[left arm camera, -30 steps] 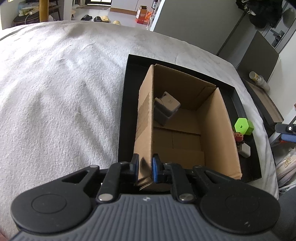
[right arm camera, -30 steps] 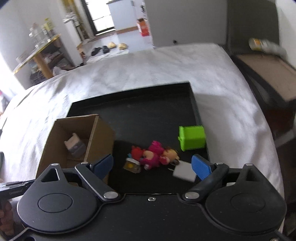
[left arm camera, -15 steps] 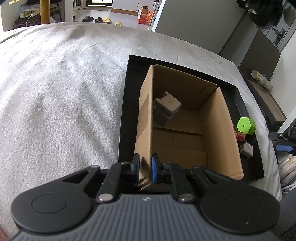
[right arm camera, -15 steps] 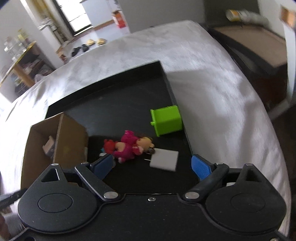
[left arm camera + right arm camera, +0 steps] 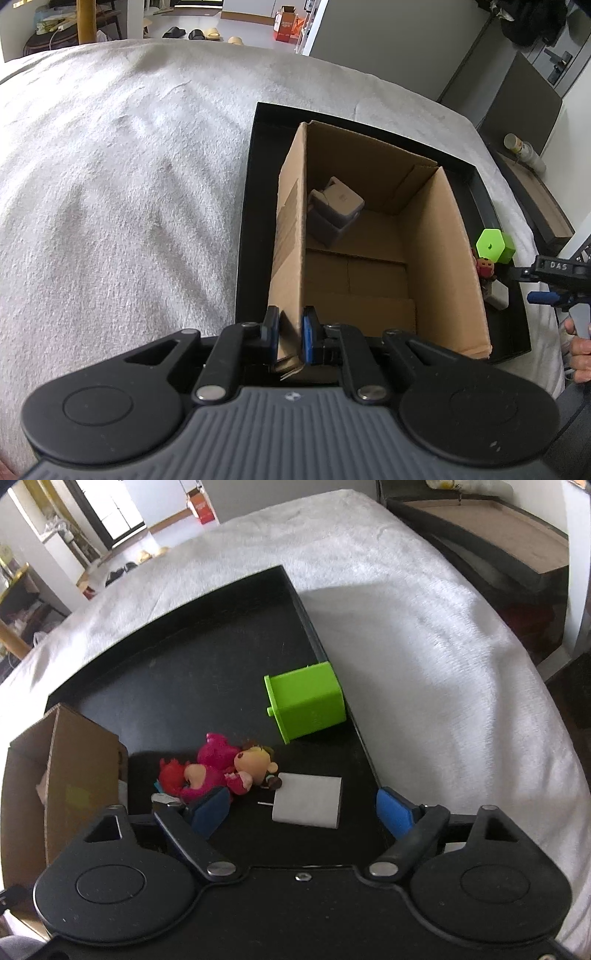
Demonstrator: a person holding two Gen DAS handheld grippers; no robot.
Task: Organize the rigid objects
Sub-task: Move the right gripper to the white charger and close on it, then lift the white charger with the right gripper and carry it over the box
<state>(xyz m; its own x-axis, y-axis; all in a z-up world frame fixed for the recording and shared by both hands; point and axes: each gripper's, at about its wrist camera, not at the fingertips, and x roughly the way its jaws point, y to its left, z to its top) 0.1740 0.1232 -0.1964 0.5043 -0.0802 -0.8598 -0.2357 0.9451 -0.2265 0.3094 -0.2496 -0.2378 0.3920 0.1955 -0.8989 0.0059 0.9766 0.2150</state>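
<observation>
An open cardboard box (image 5: 436,258) stands in a black tray (image 5: 247,206) on a white bed cover; a grey block (image 5: 334,210) lies inside it. My left gripper (image 5: 290,334) is shut on the box's near left wall. My right gripper (image 5: 303,812) is open, just above a white rectangular block (image 5: 308,805) lying on the tray (image 5: 207,672). A green block (image 5: 306,701) sits beyond it by the tray's right rim. Small pink and red toy figures (image 5: 218,771) lie left of the white block. The box (image 5: 77,782) is at the left in the right wrist view.
The white bed cover (image 5: 110,184) surrounds the tray. A dark side table (image 5: 498,565) stands past the bed's right edge. My right gripper also shows at the right edge of the left wrist view (image 5: 557,284).
My right gripper has moved right and closer to the tray, so the white block now lies between its fingers. My left gripper still holds the box wall.
</observation>
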